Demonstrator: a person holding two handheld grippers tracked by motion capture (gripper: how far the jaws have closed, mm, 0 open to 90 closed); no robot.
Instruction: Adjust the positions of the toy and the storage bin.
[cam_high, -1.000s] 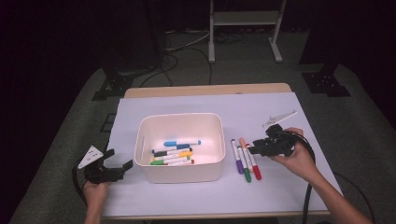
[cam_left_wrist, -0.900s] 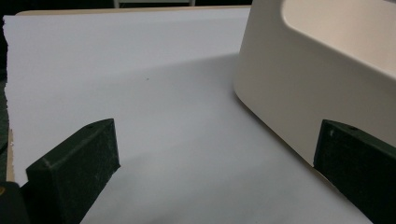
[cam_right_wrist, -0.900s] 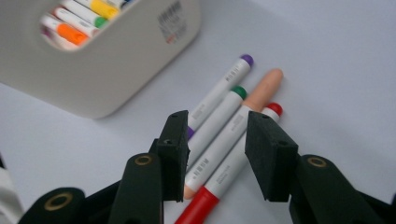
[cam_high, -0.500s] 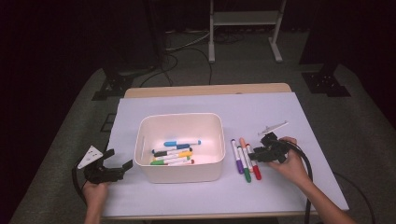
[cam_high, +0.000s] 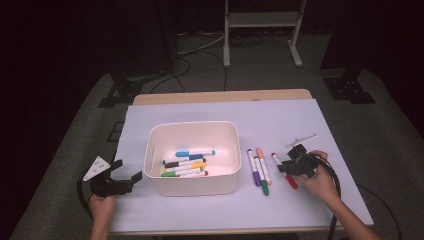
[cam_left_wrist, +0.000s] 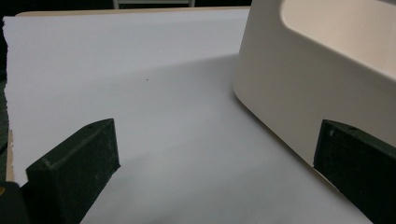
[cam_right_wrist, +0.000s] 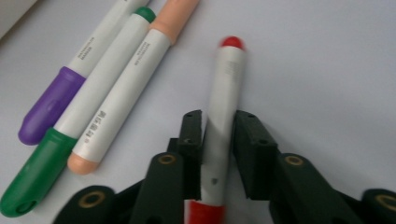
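Observation:
A red-capped white marker (cam_high: 276, 159) lies on the white table sheet (cam_high: 280, 120), right of a cream bin (cam_high: 192, 125). My right gripper (cam_high: 286, 169) is down on it, and its jaws have just been closing. In the right gripper view the pads press both sides of the red marker's barrel (cam_right_wrist: 225, 88), so the right gripper (cam_right_wrist: 219, 125) is shut on it. Purple (cam_right_wrist: 60, 88), green (cam_right_wrist: 105, 77) and orange (cam_right_wrist: 135, 79) markers lie side by side to its left. My left gripper (cam_high: 129, 170) rests open left of the bin, with nothing between its jaws (cam_left_wrist: 215, 154).
The bin holds several markers (cam_high: 187, 164), and its wall (cam_left_wrist: 308, 84) stands close to the left gripper's right jaw. The purple (cam_high: 253, 167), green (cam_high: 262, 179) and orange (cam_high: 263, 164) markers lie between the bin and the right gripper. A cable trails from each gripper.
My right gripper has sunk to the table and its jaws have closed on the red marker. The left gripper has not moved.

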